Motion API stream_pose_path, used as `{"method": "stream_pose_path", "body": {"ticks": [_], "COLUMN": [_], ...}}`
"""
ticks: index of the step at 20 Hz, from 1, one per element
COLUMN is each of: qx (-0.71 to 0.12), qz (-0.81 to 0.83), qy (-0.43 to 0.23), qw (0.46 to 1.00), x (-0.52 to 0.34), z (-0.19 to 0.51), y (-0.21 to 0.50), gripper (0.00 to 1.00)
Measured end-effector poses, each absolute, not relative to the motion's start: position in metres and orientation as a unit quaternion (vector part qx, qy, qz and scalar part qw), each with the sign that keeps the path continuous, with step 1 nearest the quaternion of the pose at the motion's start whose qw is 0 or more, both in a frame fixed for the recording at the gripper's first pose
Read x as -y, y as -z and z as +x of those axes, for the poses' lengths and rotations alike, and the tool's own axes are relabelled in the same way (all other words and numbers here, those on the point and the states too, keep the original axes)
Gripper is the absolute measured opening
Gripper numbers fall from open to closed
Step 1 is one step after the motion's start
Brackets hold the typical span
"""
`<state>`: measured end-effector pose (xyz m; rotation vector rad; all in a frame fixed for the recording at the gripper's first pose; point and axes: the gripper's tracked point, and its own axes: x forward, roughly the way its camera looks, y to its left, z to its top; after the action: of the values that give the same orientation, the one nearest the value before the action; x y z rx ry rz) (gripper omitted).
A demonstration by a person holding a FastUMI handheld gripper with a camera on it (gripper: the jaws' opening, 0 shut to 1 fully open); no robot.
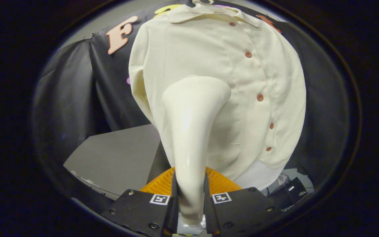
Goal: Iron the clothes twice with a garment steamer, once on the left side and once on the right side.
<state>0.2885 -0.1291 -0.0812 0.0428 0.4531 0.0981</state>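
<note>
- Cream plastic, glossy and tapered: the steamer (191, 131) stands up between the two fingers of the gripper (191, 200), which are clamped on its narrow handle, one pad on each side.
- Its wide head sits against or just short of the shirt (215, 82); contact cannot be told from this angle. The head lies on the panel beside the row of brown buttons (259, 97), not on them.
- The shirt hangs from its collar in front of the black cloth wall, its hem above a grey table (117, 158). An orange ribbed thing (219, 182) lies just beyond the fingers, under the handle.
- Slip risk: the handle looks smooth and narrows toward the grip, so a hard push into the fabric could twist or slide it in the pads.
- Snag risk: drifting sideways would likely catch the head on the buttons and drag the shirt.
- Loose fabric may swing away from pressure, leaving a pass half done or bunching a fold.
</note>
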Motion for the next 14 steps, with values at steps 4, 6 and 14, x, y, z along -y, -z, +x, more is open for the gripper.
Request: {"method": "stream_pose_path", "body": {"ticks": [4,6,14], "qx": [-0.245,-0.258,-0.293], "qz": [0.019,0.016,0.030], "qy": [-0.045,-0.043,-0.035], "qw": [0.968,0.965,0.955], "x": [0.135,0.139,0.145], "z": [0.285,0.284,0.279], "y": [0.107,0.123,0.180], "gripper": [0.33,0.33,0.33]}}
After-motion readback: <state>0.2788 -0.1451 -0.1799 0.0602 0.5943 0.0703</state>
